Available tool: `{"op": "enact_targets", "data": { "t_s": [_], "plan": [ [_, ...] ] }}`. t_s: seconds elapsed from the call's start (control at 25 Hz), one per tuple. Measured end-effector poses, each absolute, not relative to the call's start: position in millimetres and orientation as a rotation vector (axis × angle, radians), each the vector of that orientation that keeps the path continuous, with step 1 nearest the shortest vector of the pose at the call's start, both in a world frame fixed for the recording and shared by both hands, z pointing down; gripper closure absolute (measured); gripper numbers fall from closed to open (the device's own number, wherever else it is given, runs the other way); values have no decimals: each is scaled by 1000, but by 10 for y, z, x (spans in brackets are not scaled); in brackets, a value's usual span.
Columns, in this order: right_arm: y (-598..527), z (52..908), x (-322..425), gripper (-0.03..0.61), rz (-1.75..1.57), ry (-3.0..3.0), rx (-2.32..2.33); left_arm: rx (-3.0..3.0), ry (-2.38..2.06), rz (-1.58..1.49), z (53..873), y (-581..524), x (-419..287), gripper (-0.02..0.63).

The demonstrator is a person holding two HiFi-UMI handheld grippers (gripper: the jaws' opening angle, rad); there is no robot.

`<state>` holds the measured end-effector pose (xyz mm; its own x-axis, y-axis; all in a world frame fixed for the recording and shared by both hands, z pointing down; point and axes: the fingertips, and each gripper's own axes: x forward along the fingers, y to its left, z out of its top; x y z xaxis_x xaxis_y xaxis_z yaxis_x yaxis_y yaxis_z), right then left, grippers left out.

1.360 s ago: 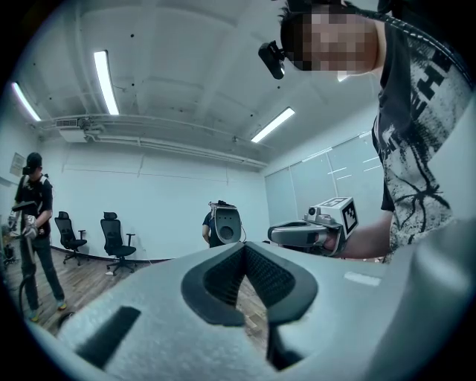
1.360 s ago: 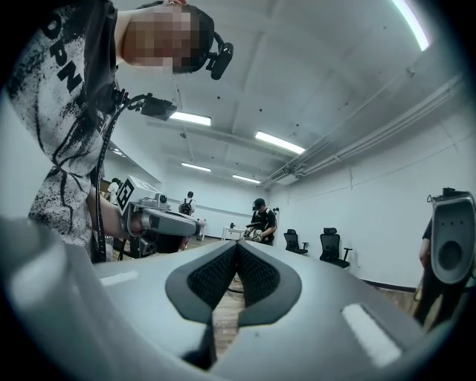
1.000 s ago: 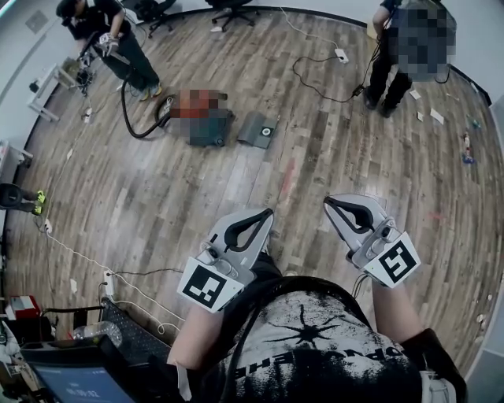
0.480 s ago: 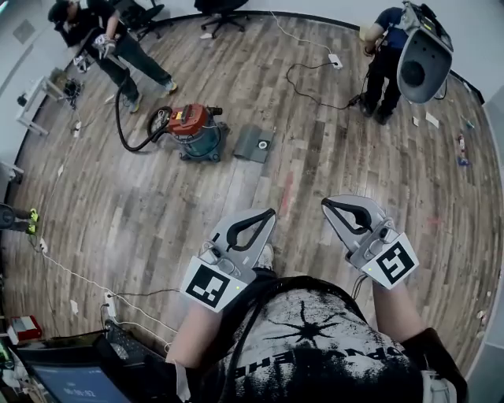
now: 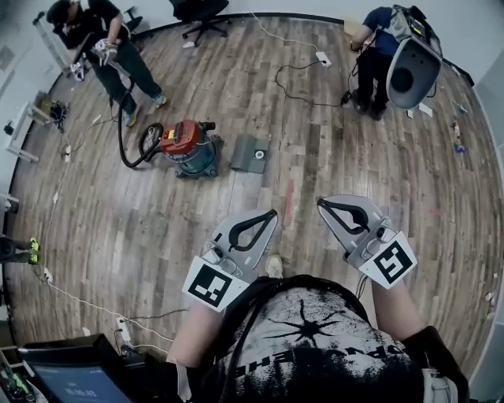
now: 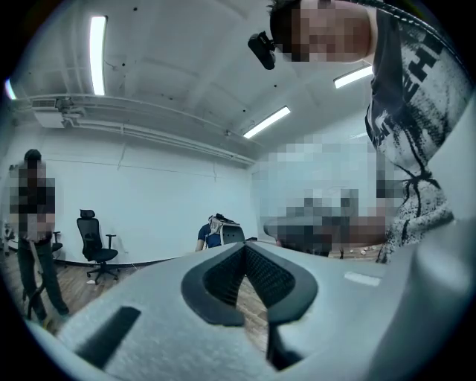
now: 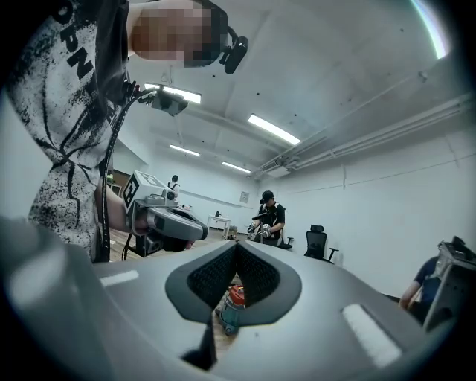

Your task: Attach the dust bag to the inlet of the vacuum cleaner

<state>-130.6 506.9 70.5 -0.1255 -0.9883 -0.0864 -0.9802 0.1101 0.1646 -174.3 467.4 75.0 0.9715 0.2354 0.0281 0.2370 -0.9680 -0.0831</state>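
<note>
The vacuum cleaner (image 5: 184, 146), red on top with a teal drum, stands on the wood floor far ahead of me, a black hose (image 5: 126, 142) curving off its left side. Just right of it a flat grey dust bag (image 5: 252, 153) with a small round opening lies on the floor. My left gripper (image 5: 272, 213) and right gripper (image 5: 320, 204) are held level in front of my chest, well short of both, each shut and empty. In the right gripper view the vacuum cleaner (image 7: 232, 305) shows through the gap below the shut jaws of the right gripper (image 7: 236, 245). The left gripper (image 6: 244, 246) faces the far wall.
A person (image 5: 102, 39) at the far left bends over the hose end. Another person (image 5: 376, 47) stands at the far right beside a grey chair shell (image 5: 411, 69). A power strip (image 5: 321, 57) with cables lies beyond; an office chair (image 5: 198, 11) stands at the back. A laptop (image 5: 63, 376) sits at lower left.
The vacuum cleaner and dust bag have slid lower in the head view, so nearer to me. Both grippers kept their place before my chest and stayed shut.
</note>
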Motion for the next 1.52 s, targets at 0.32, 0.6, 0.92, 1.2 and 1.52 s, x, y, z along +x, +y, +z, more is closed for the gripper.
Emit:
{"op": "enact_targets", "data": {
  "t_s": [0.32, 0.6, 0.92, 1.2, 1.52],
  "plan": [
    [4536, 759, -1141, 575, -269, -2260, 2096, -3048, -430, -28, 829, 4150, -1569, 609],
    [4147, 796, -1045, 575, -283, -2229, 2102, -3050, -447, -9, 876, 3753, -1469, 611],
    [3912, 801, -812, 575, -243, -2189, 2090, -3093, -469, -8, 897, 3479, -1245, 611],
    [3813, 827, -489, 575, -253, -2177, 2066, -3077, -480, -23, 988, 3385, -913, 611],
    [3460, 670, 216, 575, -316, -2274, 1977, -3055, -391, -9, 818, 3129, -150, 609]
  ]
}}
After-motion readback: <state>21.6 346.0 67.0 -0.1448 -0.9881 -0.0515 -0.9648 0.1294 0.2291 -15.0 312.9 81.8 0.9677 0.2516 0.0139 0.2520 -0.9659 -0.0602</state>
